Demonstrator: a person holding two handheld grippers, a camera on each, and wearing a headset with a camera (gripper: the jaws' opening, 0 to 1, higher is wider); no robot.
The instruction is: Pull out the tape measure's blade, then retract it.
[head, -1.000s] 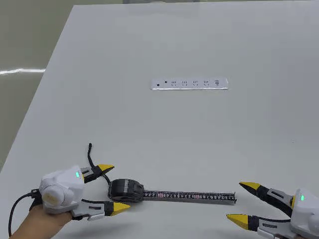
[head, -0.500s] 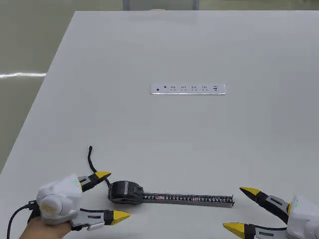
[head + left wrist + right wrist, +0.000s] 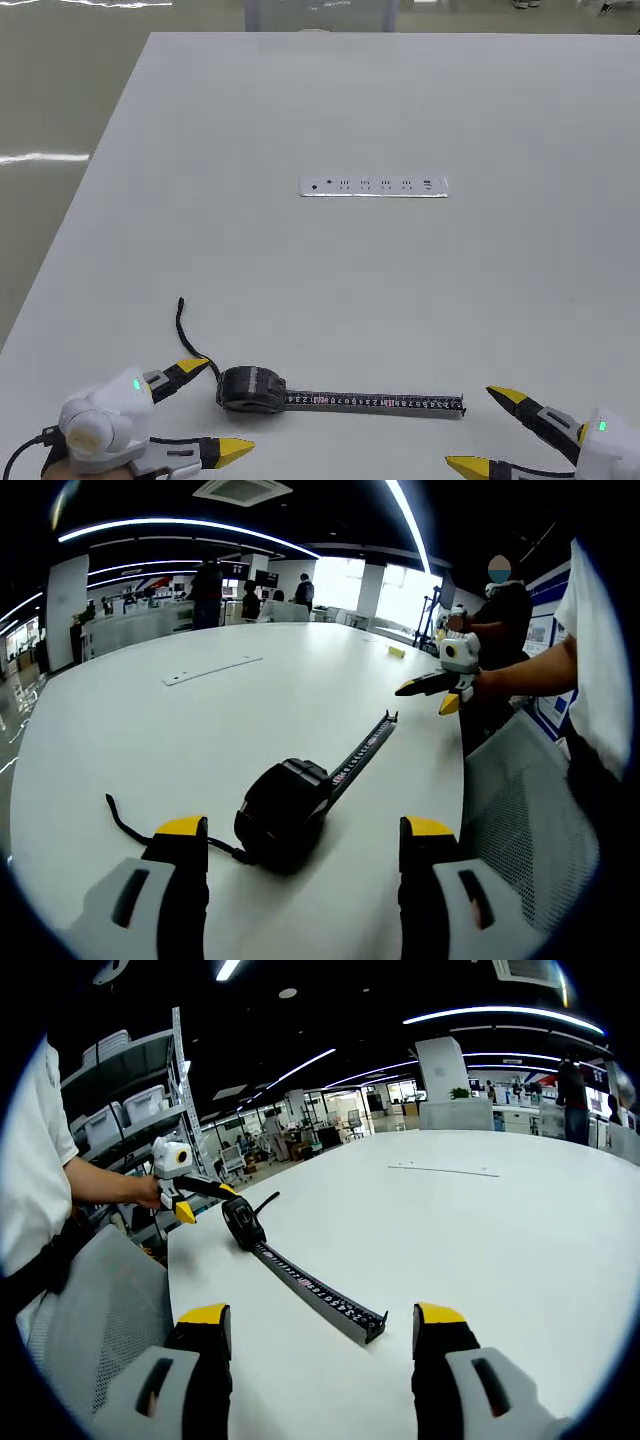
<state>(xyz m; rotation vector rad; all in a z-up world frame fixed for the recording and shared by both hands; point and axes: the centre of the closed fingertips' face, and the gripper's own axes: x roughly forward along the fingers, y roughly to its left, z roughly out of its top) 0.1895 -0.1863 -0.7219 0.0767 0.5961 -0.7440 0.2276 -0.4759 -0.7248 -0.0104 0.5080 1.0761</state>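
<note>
Black tape measure [image 3: 252,388] lying on white desk [image 3: 380,280] nr front edge, blade [image 3: 380,403] drawn out flat toward right. Left hand-held gripper [image 3: 221,405] spread wide, case just ahead, untouched; right hand-held gripper [image 3: 475,428] spread too (just past blade tip). Power strip [image 3: 373,186] well behind.

table [image 3: 300,110]: smooth matt white | tape measure [image 3: 250,388]: black matt plastic case | power strip [image 3: 373,187]: smooth pale plastic

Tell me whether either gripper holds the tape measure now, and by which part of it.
Nothing is held. The left gripper and the right gripper are both open; the tape measure lies free on the table, its blade out, touching neither.
</note>
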